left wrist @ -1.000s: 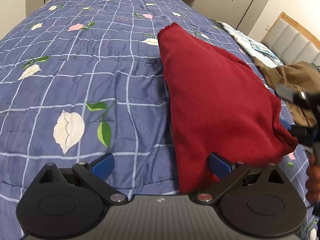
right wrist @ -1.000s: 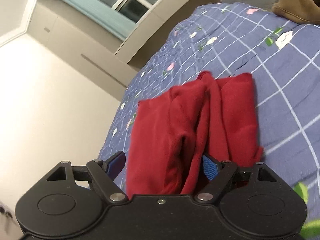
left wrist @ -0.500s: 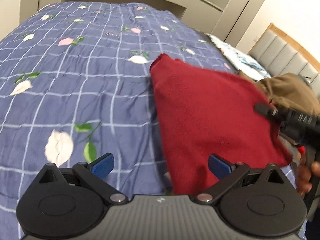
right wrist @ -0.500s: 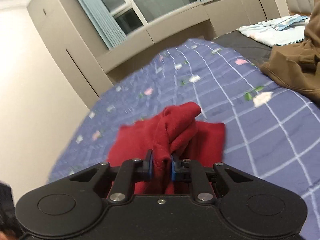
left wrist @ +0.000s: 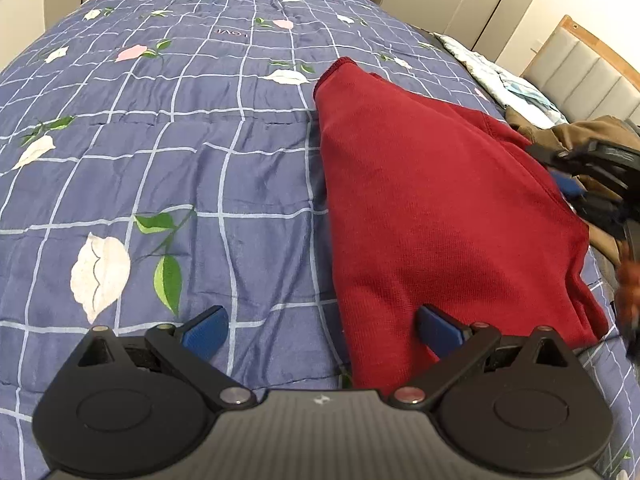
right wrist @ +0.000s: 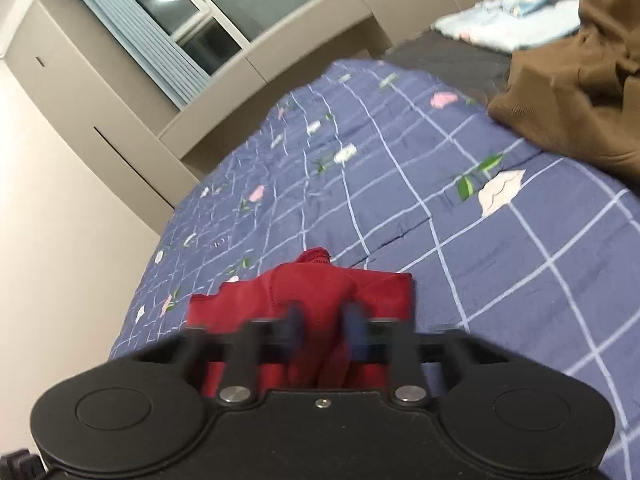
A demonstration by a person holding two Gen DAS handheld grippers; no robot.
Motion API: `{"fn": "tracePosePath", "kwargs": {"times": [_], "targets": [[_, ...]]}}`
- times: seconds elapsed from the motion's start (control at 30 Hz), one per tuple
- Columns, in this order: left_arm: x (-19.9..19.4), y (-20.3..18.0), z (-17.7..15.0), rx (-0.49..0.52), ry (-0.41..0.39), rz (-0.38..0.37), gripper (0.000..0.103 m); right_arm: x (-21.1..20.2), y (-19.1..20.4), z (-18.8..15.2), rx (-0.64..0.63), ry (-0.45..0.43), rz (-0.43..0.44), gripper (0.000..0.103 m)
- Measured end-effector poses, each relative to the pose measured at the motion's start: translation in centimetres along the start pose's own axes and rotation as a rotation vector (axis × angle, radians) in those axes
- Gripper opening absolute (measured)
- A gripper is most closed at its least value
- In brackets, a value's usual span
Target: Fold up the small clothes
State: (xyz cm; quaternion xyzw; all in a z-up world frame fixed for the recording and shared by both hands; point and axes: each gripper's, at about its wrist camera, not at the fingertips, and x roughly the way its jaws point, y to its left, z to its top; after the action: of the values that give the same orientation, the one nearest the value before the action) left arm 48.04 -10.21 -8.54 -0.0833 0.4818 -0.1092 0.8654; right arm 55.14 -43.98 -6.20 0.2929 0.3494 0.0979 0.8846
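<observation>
A folded dark red garment lies on the blue checked bedspread. My left gripper is open low over its near edge, right fingertip on the red cloth, left fingertip over the bedspread. My right gripper is blurred, its jaws slightly apart around a bunched fold of the red garment. The right gripper also shows in the left wrist view at the garment's right edge.
A brown garment lies heaped at the right of the bed, also in the left wrist view. Light blue clothes lie beyond it. A padded headboard, cabinets and a window stand behind the bed.
My right gripper closed on a bunch of the red cloth and lifted it; now its jaws are parting in a blur. My left gripper stayed open at the near edge.
</observation>
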Motion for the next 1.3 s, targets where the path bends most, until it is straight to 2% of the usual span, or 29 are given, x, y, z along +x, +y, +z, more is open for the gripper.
{"fn": "tracePosePath", "kwargs": {"times": [0.1,0.17,0.23,0.27,0.3,0.37,0.4,0.43,0.47,0.53,0.6,0.73,0.83,0.97,1.1,1.3], "targets": [[0.0,0.1,-0.1,0.003,0.001,-0.006,0.102,0.3,1.0,0.3,-0.09,-0.016,-0.03,0.005],[0.1,0.1,-0.1,0.005,0.0,-0.01,0.102,0.7,1.6,0.2,-0.16,-0.018,-0.08,0.005],[0.2,0.0,-0.1,0.005,-0.001,-0.008,0.102,1.4,1.4,-0.1,-0.175,-0.003,-0.102,0.008],[0.1,-0.1,-0.1,0.005,-0.001,-0.007,0.102,1.5,1.2,-0.2,-0.173,-0.002,-0.113,0.019],[0.1,-0.1,-0.1,0.005,0.001,-0.009,0.102,1.2,1.2,-0.3,-0.175,-0.016,-0.13,0.038],[-0.3,0.1,0.1,-0.003,0.001,-0.016,0.102,0.1,1.4,-0.6,-0.183,-0.061,-0.15,0.05],[-0.6,0.2,0.3,-0.008,-0.011,-0.023,0.102,-0.5,1.7,-0.8,-0.194,-0.085,-0.153,0.06],[-0.9,0.2,0.4,-0.017,-0.032,-0.029,0.102,-1.2,2.2,-1.1,-0.216,-0.113,-0.152,0.065],[-1.1,0.2,0.7,-0.031,-0.063,-0.035,0.102,-1.7,2.8,-1.5,-0.246,-0.136,-0.155,0.075],[-1.3,0.2,1.6,-0.065,-0.119,-0.022,0.102,-1.9,4.1,-2.2,-0.324,-0.17,-0.172,0.082],[-1.0,-0.2,3.2,-0.089,-0.144,0.027,0.102,-1.3,5.2,-2.7,-0.396,-0.186,-0.191,0.09],[1.1,-0.4,6.3,-0.101,-0.174,0.096,0.102,1.4,6.0,-3.5,-0.497,-0.193,-0.314,0.091],[3.1,-0.1,7.5,-0.111,-0.134,0.101,0.103,3.5,4.4,-3.5,-0.486,-0.18,-0.408,0.088],[4.8,0.2,7.2,-0.103,-0.111,0.074,0.103,4.9,1.7,-3.4,-0.395,-0.141,-0.394,0.089],[4.5,0.1,6.9,-0.105,-0.115,0.071,0.103,4.7,1.3,-3.5,-0.384,-0.144,-0.38,0.089],[2.1,-0.3,6.3,-0.082,-0.119,0.08,0.102,0.9,2.7,-4.4,-0.373,-0.189,-0.332,0.091]]}}
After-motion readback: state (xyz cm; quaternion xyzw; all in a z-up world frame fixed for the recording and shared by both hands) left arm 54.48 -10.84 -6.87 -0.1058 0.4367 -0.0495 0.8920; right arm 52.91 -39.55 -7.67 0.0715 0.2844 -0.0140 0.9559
